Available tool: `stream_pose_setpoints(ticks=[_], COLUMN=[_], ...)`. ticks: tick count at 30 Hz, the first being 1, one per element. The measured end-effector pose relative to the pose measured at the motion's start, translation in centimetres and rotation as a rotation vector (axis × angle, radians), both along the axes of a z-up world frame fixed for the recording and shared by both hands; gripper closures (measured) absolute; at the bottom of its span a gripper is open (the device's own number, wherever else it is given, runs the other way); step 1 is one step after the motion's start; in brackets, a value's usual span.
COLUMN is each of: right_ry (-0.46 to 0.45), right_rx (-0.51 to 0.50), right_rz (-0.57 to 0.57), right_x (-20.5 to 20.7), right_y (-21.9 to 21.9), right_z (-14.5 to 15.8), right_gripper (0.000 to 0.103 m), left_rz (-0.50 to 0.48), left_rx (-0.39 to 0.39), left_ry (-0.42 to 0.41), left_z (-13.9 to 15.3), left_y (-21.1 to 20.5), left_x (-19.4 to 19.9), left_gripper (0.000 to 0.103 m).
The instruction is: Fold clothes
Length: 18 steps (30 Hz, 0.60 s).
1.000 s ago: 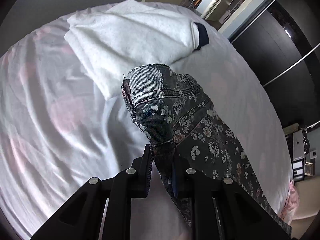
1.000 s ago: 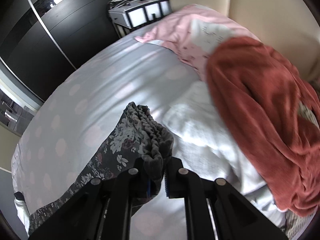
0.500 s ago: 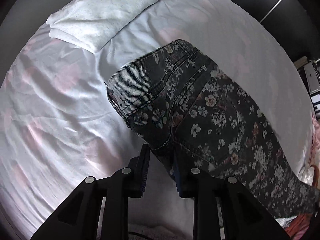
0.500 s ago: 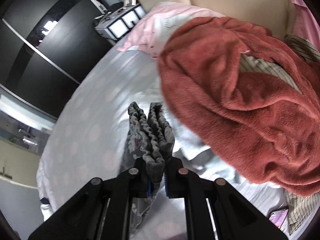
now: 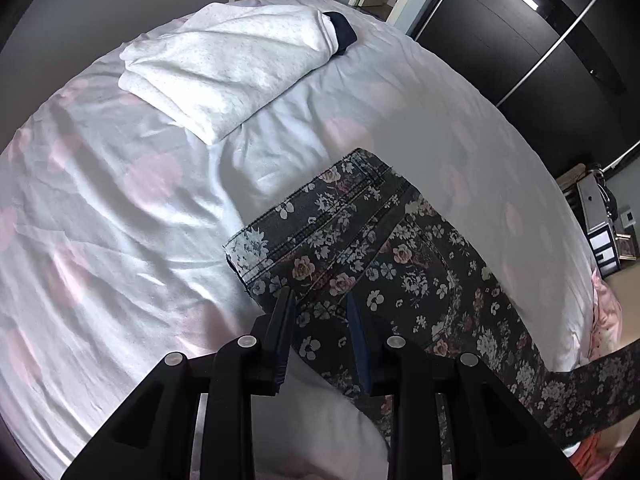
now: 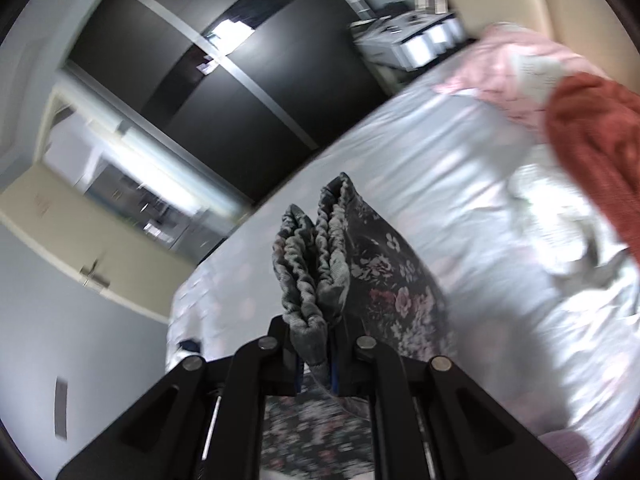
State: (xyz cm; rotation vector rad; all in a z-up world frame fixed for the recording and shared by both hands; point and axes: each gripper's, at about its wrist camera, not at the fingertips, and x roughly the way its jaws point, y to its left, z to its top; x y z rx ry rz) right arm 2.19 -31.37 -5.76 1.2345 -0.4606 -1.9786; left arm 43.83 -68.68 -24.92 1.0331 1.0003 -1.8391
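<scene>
Dark floral trousers (image 5: 360,248) lie with the waistband flat on the white bed sheet (image 5: 100,200). My left gripper (image 5: 320,320) hovers over the waistband edge, fingers apart, with the cloth lying loose beneath the gap. One trouser leg (image 5: 600,384) lifts off toward the lower right. In the right wrist view my right gripper (image 6: 316,356) is shut on the two gathered elastic hems (image 6: 316,264), which stand up between its fingers above the bed. The view is blurred by motion.
A folded white sweater (image 5: 232,64) with a dark cuff rests at the far end of the bed. A red fleece garment (image 6: 596,140) and a pink garment (image 6: 512,64) are heaped by the headboard. Black wardrobe doors (image 6: 240,92) run along the bed.
The waistband, pinched in my left gripper a second ago, now lies spread flat with the fingers parted. My right gripper has swung away from the red fleece, still carrying the hems.
</scene>
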Motion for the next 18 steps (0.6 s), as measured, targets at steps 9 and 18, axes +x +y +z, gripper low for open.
stream_pose_setpoints(ticks=[9, 18], right_ry=[0.033, 0.168], right_rx=[0.040, 0.160], right_rz=[0.253, 0.565], right_x=[13.7, 27.2], right_y=[-17.3, -32.1], right_z=[-6.4, -16.0], right_gripper=[0.095, 0.095], left_rz=[0.008, 0.028], left_rx=[-0.104, -0.076], left_ry=[0.009, 0.018], left_z=[0.6, -1.1], left_y=[-1.1, -3.0], left_x=[0.3, 0.3], left_gripper=[0.074, 0.074])
